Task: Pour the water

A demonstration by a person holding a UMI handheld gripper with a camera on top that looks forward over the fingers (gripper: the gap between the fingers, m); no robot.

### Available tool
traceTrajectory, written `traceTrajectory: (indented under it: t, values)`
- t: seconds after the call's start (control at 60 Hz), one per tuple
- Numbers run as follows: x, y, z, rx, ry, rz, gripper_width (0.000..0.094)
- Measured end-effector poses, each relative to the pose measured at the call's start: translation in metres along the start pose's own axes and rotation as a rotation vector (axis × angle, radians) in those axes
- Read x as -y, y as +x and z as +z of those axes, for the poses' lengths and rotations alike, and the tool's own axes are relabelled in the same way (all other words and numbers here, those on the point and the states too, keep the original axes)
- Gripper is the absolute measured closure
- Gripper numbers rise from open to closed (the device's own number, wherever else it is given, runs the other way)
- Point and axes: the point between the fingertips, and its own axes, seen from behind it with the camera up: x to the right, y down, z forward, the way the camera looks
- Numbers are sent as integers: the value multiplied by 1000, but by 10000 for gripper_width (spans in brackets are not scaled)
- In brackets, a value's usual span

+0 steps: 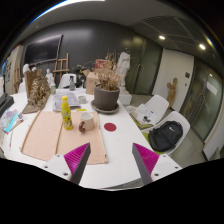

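Observation:
My gripper point(112, 160) is open and empty, its two magenta pads point(79, 156) spread over the near part of a white table point(112, 145). A yellow bottle point(67, 112) stands upright well beyond the left finger, at the far edge of a tan mat point(45, 135). A small pale cup point(86, 119) stands just right of the bottle. A round red coaster point(110, 127) lies on the bare table ahead of the fingers. Nothing is between the fingers.
A large pot of dried plants point(106, 95) stands behind the cup. A dried bouquet point(38, 93) and blue items point(9, 121) are at the left. White chairs point(156, 108) stand along the right side, one holding a black bag point(167, 136).

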Motion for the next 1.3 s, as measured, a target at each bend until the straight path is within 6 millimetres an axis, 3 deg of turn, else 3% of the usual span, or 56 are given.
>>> traceTrajectory:
  t: [0.067,0.1,0.117,0.133,0.367,0.483,0.633,0.733,0.883,1.1,1.183,1.3]
  values:
    - [0,-11,0,8,-5,-4,75]
    - [2,-29,1,10,-6,-6,78]
    - [0,-22,0,16,-6,-7,79]
    - [3,-41,3,17,-5,-8,75]
    - [10,-171,25,112,34,-15,77]
    - [26,-227,55,159,81,-12,78]
    - [55,-276,120,198,152,-4,76]
    - [65,-291,173,190,174,-14,78]
    - [64,-300,252,187,148,-2,92]
    - [52,-301,334,197,97,58,227]
    - [52,-305,338,229,113,79,442]
    - [56,-309,340,259,133,52,501]
